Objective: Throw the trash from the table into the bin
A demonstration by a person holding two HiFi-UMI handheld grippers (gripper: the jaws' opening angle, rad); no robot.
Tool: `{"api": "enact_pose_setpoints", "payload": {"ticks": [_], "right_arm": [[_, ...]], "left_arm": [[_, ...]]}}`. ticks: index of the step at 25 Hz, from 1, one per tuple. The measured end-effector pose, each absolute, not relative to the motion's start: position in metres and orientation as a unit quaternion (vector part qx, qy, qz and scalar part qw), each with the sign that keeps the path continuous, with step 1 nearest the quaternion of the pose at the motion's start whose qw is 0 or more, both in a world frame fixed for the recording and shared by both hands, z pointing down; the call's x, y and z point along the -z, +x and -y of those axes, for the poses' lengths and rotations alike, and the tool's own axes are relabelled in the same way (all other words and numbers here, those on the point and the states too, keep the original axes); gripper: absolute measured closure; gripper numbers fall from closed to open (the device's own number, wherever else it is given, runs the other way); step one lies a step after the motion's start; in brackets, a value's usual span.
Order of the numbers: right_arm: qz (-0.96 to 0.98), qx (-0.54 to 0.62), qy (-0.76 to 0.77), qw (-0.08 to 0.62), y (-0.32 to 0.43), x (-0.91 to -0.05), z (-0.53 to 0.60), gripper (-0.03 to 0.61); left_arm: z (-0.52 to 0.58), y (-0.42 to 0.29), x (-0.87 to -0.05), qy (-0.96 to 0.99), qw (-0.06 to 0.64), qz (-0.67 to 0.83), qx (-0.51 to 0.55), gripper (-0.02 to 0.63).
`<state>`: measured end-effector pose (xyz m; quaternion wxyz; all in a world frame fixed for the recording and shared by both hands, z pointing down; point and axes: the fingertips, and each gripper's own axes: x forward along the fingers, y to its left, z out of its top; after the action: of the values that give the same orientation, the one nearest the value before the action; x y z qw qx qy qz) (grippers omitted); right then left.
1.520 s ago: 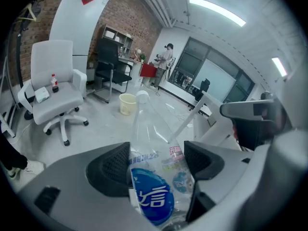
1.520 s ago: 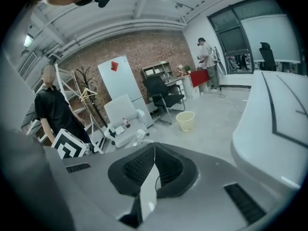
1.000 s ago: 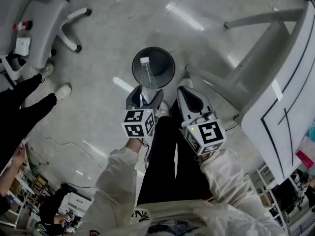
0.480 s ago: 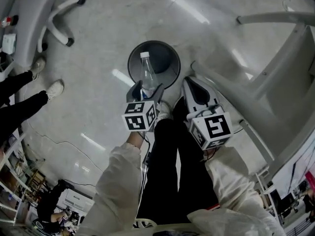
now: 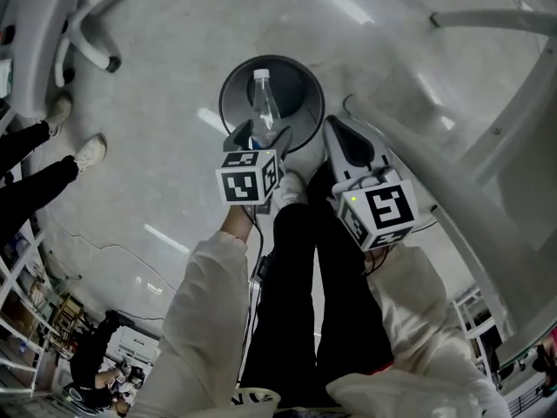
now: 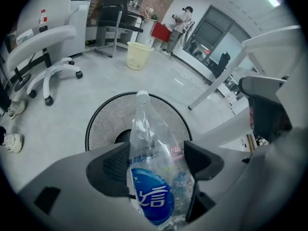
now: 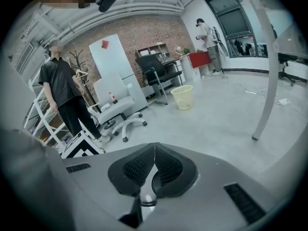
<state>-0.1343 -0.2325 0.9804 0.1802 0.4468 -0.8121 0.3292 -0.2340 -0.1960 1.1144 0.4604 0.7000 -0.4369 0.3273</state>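
Note:
A clear plastic bottle (image 5: 264,110) with a blue label and white cap stands upright between my left gripper's (image 5: 261,139) jaws, which are shut on its lower body. It hangs over the mouth of the round black mesh bin (image 5: 291,81) on the floor. In the left gripper view the bottle (image 6: 155,177) fills the gap between the dark pads (image 6: 108,170), with the bin (image 6: 108,124) right behind it. My right gripper (image 5: 336,131) is beside the bin's right rim. Its jaws (image 7: 154,163) are shut with nothing between them.
A white office chair (image 5: 48,24) stands at the upper left, with another person's legs and shoes (image 5: 87,151) below it. White table legs (image 5: 470,159) run across the right. A pale yellow bin (image 6: 137,55) stands farther off. My own black-trousered legs (image 5: 300,286) are just below the bin.
Both grippers have sunk toward the floor. The bottle, first at the bin's near rim, now sits over its opening. The left grip is unchanged.

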Motion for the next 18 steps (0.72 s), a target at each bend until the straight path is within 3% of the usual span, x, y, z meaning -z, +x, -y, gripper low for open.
{"api": "enact_pose_setpoints", "payload": {"ticks": [18], "right_arm": [[0.802, -0.339, 0.455, 0.184, -0.134, -0.995, 0.238, 0.557]], "left_arm": [[0.213, -0.221, -1.166, 0.654, 0.55, 0.361, -0.373, 0.259]]}}
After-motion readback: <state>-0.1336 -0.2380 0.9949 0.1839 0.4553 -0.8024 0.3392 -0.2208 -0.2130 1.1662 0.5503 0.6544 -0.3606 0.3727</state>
